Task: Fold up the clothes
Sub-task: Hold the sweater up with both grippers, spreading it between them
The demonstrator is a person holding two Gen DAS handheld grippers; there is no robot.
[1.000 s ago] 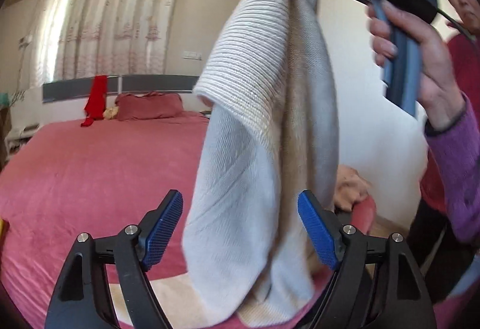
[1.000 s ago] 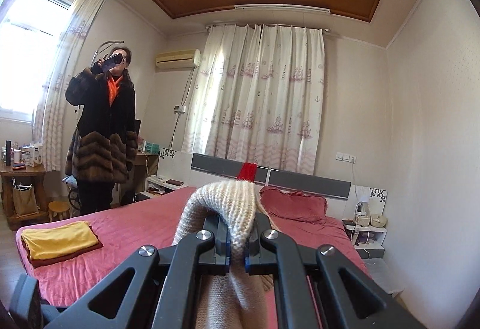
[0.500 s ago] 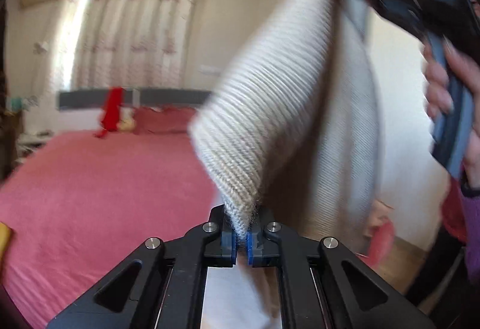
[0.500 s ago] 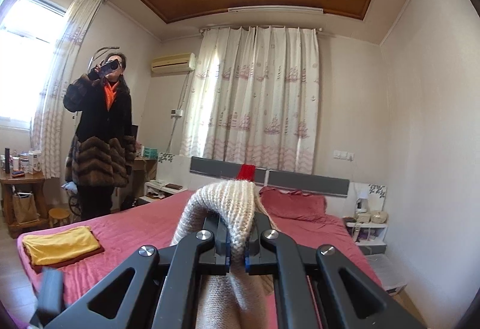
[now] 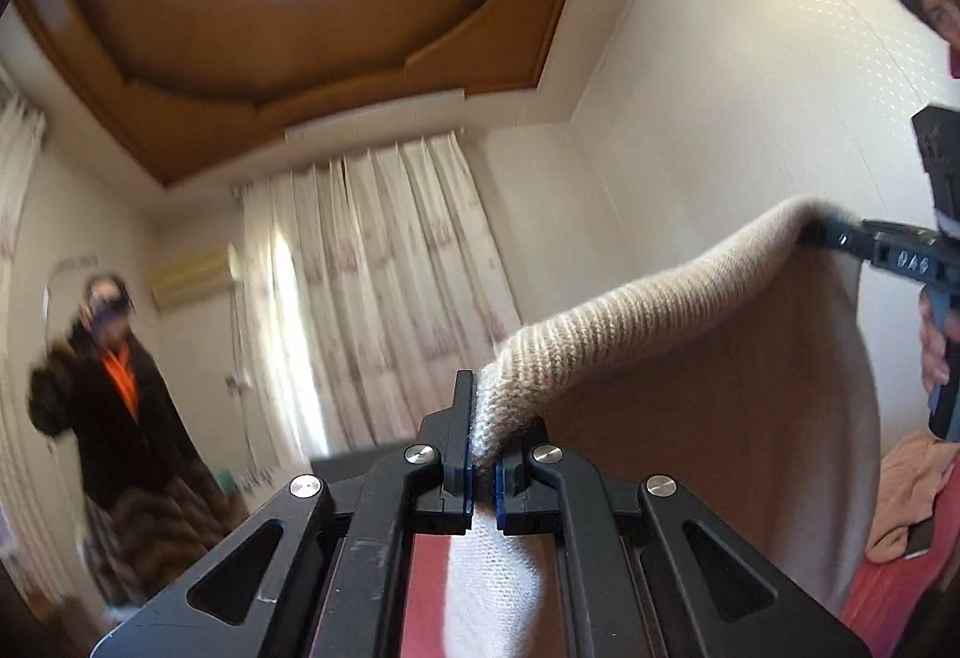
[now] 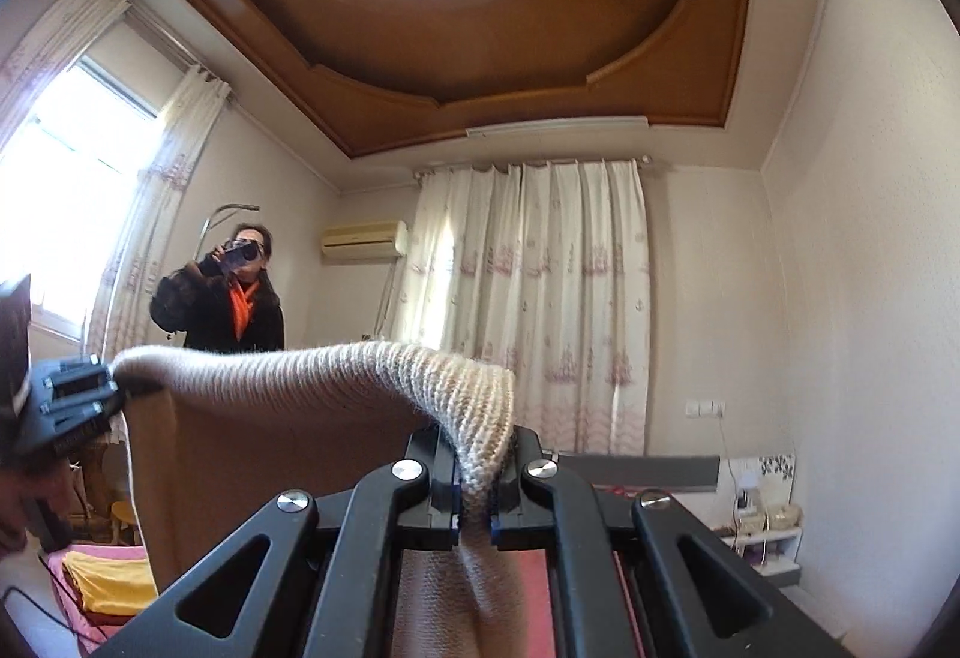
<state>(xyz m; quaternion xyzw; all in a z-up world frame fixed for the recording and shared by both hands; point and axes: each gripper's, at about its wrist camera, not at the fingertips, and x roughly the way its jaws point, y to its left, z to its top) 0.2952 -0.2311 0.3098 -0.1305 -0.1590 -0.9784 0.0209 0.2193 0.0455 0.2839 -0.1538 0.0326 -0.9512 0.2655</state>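
Note:
A beige knitted garment (image 5: 708, 394) hangs in the air, stretched between both grippers. My left gripper (image 5: 483, 472) is shut on one corner of its ribbed edge, and the cloth drops down between its arms. The right gripper (image 5: 816, 232) shows at the right of the left wrist view, clamped on the other corner. In the right wrist view my right gripper (image 6: 474, 502) is shut on the same knitted garment (image 6: 270, 454), whose ribbed edge runs left to the left gripper (image 6: 114, 382). Both point slightly upward, toward the ceiling.
A person in a dark coat and orange scarf (image 6: 231, 304) stands by the window holding a phone. A folded yellow cloth (image 6: 108, 580) lies on the pink bed (image 6: 60, 568) at lower left. A peach garment (image 5: 912, 496) lies on the bed at right. A bedside shelf (image 6: 762, 526) stands by the wall.
My left gripper closed on the garment's lower edge and swung it up level with the right one, so the cloth now spans both. Both views tilted toward the ceiling.

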